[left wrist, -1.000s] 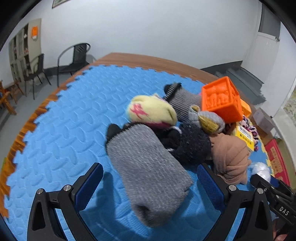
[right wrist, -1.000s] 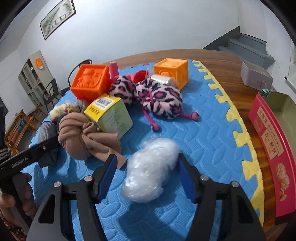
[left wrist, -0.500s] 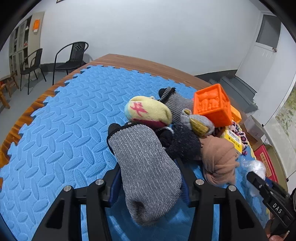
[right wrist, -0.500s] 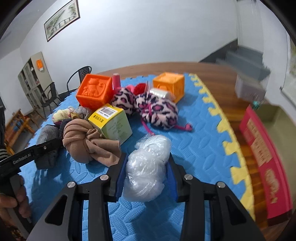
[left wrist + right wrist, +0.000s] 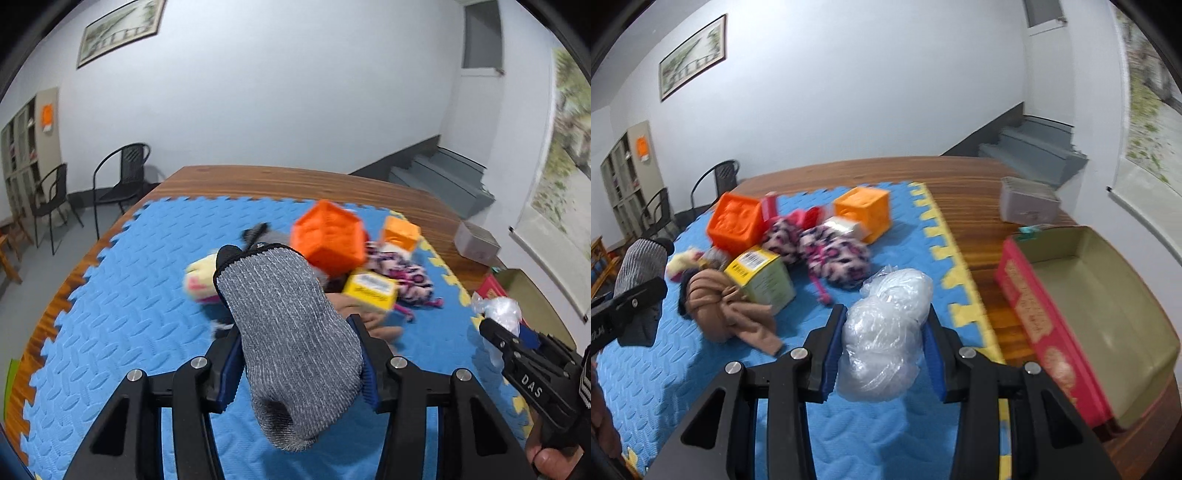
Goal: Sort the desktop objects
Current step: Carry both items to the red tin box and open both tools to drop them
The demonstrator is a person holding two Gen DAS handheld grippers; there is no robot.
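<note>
My left gripper [image 5: 299, 354] is shut on a grey knitted sock [image 5: 291, 332], lifted above the blue foam mat [image 5: 129, 295]; that sock [image 5: 639, 266] also shows at the left of the right wrist view. My right gripper [image 5: 884, 332] is shut on a crumpled clear plastic bag [image 5: 886, 328], raised over the mat's yellow edge. On the mat lie a large orange cube [image 5: 737, 225], a smaller orange cube [image 5: 862, 212], a yellow-green box [image 5: 761, 282], a brown cloth bundle [image 5: 720, 306], leopard-print fabric [image 5: 831, 254] and a pale yellow sock [image 5: 199, 280].
A red cardboard box [image 5: 1030, 310] with an open olive inside stands on the wooden table [image 5: 971, 184] to the right. A small grey container [image 5: 1027, 205] sits behind it. Black chairs [image 5: 122, 177] stand beyond the table's far left. A hand [image 5: 546, 454] holds the right tool.
Both grippers closed on their items and rose: the left lifted the grey sock off the pile, the right lifted the plastic bag and swung toward the red box.
</note>
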